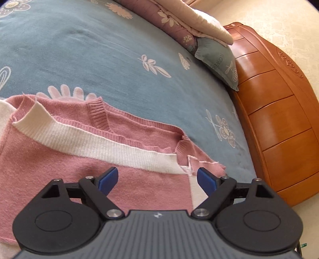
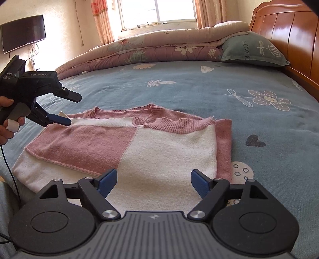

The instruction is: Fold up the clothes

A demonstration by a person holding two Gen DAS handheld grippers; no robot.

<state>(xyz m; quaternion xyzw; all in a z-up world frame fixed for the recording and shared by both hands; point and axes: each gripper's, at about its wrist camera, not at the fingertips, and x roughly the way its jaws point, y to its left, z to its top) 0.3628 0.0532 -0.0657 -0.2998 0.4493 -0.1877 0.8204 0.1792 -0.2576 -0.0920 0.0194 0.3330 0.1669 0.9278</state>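
Sweater (image 1: 65, 159) of soft pink and cream knit lies folded flat on the bed, filling the lower left of the left wrist view. A ribbed cream band crosses it at a slant, and a ribbed pink V-neckline sits behind that band. Its left and bottom parts are cut off by the frame and hidden under the left gripper (image 1: 157, 180), whose blue-padded fingers stand wide apart just above the knit, holding nothing. The bedsheet (image 1: 99, 49) is a blue-grey, slightly fuzzy cloth printed with pale flowers and leaves. A grey-green pillow (image 1: 219, 59) with partly legible lettering leans by the glossy, panelled wooden headboard (image 1: 279, 119), under a folded pink floral quilt (image 1: 169, 18).

From the right wrist view, the sweater (image 2: 139, 147) shows as blocks of pink and cream, with a pink sleeve folded along its right edge. The right gripper (image 2: 153, 182) hovers over its near cream hem, fingers spread wide and empty. At left, a hand grips the left gripper (image 2: 67, 109), its fingers parted near the sweater's shoulder; whether the lower tip touches the cloth is hard to tell. The quilt (image 2: 139, 51), pillow (image 2: 253, 49), a wall television (image 2: 23, 32) and a bright window (image 2: 157, 12) lie beyond.
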